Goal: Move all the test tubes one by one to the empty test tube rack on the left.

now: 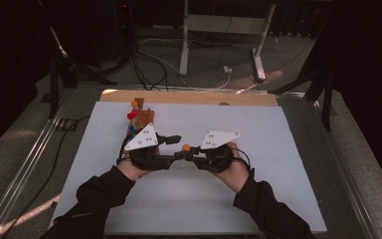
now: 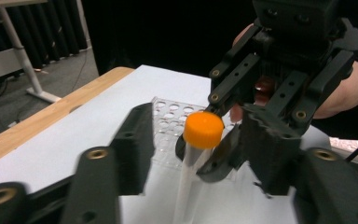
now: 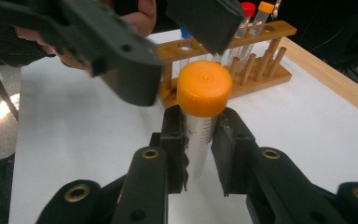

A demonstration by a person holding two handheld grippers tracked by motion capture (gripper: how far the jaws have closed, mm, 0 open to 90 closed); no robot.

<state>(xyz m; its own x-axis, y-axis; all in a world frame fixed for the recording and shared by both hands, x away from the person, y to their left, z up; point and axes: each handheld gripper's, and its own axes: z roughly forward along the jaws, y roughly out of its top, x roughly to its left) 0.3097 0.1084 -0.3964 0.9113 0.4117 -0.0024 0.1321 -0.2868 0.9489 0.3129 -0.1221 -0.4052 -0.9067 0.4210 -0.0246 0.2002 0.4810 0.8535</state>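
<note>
A clear graduated tube (image 3: 199, 140) with an orange cap (image 3: 204, 88) stands between the jaws of my right gripper (image 3: 203, 122), which is shut on the tube just below the cap. My left gripper (image 2: 199, 140) faces it from the other side. Its jaws flank the orange cap (image 2: 203, 129) with a gap on each side, so it is open. In the high view both grippers meet over the middle of the white mat, with the cap (image 1: 185, 147) between the left gripper (image 1: 178, 147) and the right gripper (image 1: 193, 152).
A wooden tube rack (image 3: 256, 60) holds a red-capped tube (image 3: 247, 8), an orange-capped one (image 3: 265, 6) and a blue-capped one (image 3: 184, 33); it sits at the mat's far left (image 1: 142, 117). A clear plastic rack (image 2: 168, 114) lies behind the tube. Wooden table edge (image 1: 189, 97) runs along the far side.
</note>
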